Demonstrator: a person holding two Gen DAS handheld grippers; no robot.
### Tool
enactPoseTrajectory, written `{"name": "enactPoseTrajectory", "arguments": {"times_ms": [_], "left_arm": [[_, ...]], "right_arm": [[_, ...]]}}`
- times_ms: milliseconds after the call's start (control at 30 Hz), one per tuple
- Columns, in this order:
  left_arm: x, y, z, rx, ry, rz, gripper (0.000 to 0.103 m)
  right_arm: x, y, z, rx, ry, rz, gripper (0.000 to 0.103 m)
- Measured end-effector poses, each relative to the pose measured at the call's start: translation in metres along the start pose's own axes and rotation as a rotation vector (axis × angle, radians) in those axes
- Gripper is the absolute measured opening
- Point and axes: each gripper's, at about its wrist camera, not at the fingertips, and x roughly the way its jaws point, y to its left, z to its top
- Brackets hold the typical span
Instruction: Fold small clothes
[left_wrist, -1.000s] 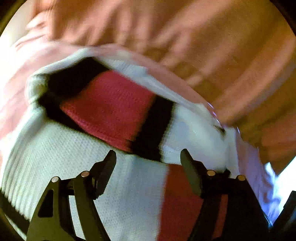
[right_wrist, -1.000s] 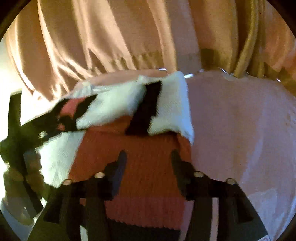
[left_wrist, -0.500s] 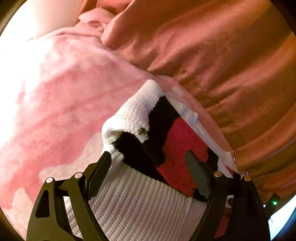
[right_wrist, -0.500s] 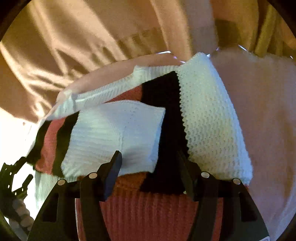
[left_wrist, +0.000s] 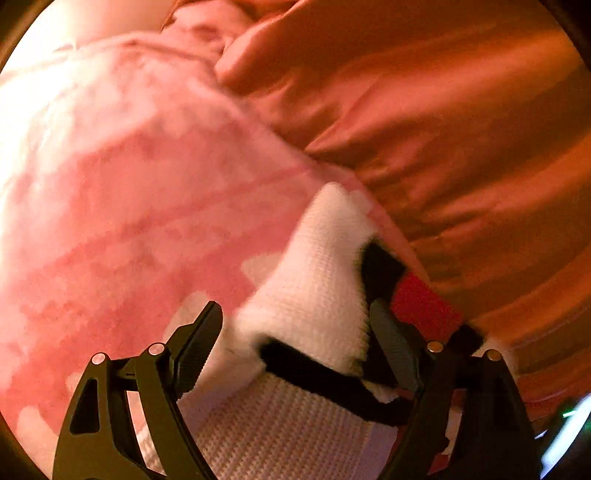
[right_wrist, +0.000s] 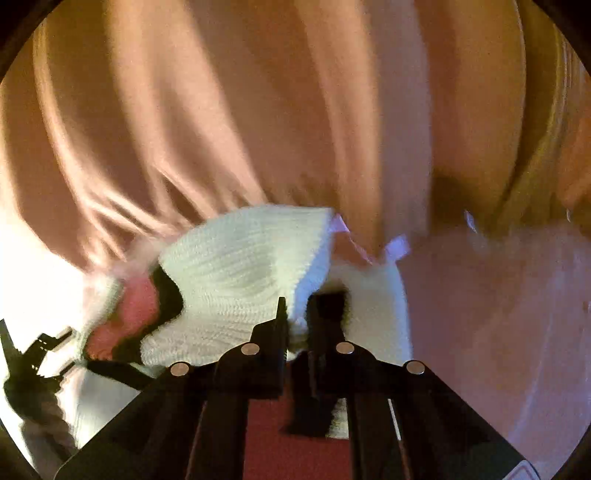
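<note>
A small knitted sweater (left_wrist: 314, 291) in white, black and red lies on a pink blanket (left_wrist: 129, 184). My left gripper (left_wrist: 295, 328) is open, and a white fold of the sweater sits between its fingers (left_wrist: 201, 339) without being pinched. In the right wrist view the sweater (right_wrist: 240, 266) is bunched into a white fold. My right gripper (right_wrist: 298, 310) has its jaws closing to a narrow gap, and they pinch the sweater's white and black edge. Its red part (right_wrist: 295, 439) shows below the fingers.
Orange-pink draped cloth (left_wrist: 443, 129) hangs right behind the blanket and fills the background (right_wrist: 258, 110). The pink blanket (right_wrist: 498, 314) stretches to the right. A dark shape that looks like the other gripper (right_wrist: 33, 354) shows at the lower left edge.
The right jaws went from wide apart to nearly together on the sweater's edge. The left gripper slid leftwards along the sweater, so its white corner now lies between the open fingers.
</note>
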Motion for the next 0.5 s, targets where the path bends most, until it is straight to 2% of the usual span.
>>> {"name": "enactPoseTrajectory", "arguments": {"times_ms": [67,267,367,500], "left_arm": [[0.005,0.001,-0.002,-0.028,0.021,-0.013,0.080],[-0.018,-0.015,-0.015,-0.027,0.028,-0.099,0.080],[-0.008,-0.025,-0.029,-0.022,0.113,-0.144,0.080],[0.012,-0.027,-0.034,-0.046,0.170,-0.126,0.080]], "right_arm": [[0.011,-0.008,-0.006,0.012,0.029,0.014,0.008],[-0.004,0.001,0.004,-0.008,-0.011,0.057,0.009],[-0.011,0.006,0.005,-0.021,-0.015,0.066,0.009],[-0.012,0.013,0.005,-0.026,-0.014,0.071,0.009]]}}
